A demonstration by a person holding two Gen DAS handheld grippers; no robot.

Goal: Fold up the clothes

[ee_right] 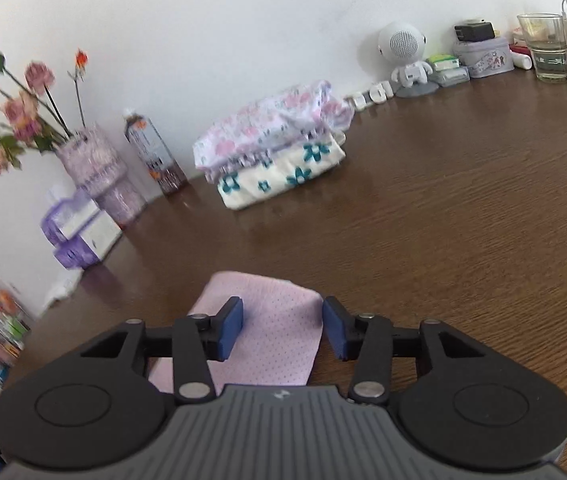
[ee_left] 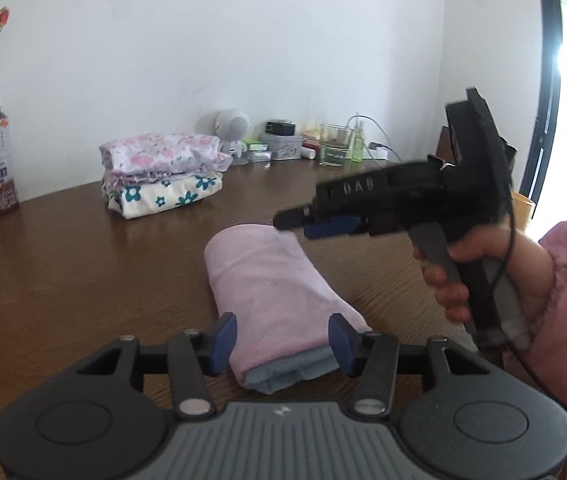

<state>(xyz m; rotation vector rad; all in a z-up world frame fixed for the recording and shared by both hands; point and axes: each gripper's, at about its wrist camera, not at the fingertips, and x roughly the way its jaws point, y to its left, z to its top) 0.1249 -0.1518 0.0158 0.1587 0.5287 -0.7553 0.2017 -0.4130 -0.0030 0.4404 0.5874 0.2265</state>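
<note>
A pink garment [ee_left: 271, 280] lies folded into a narrow bundle on the brown table [ee_left: 63, 264], its long axis running from near to far, with a grey-blue inner layer showing at the near end. At the far side a stack of folded clothes [ee_left: 161, 172] sits close to the wall, floral piece on top, flower-print piece beneath; the placement suggests a set-aside pile kept clear of the working area. The left gripper [ee_left: 282, 340] hovers at the bundle's near end, its jaws wide and straddling the cloth without pinching it. The right gripper [ee_right: 282, 328], held in a hand [ee_left: 479, 268], sits over the far end; its jaws are likewise wide, holding nothing. This paired, end-to-end stance would suit either another fold or lifting the bundle toward the stack.
</note>
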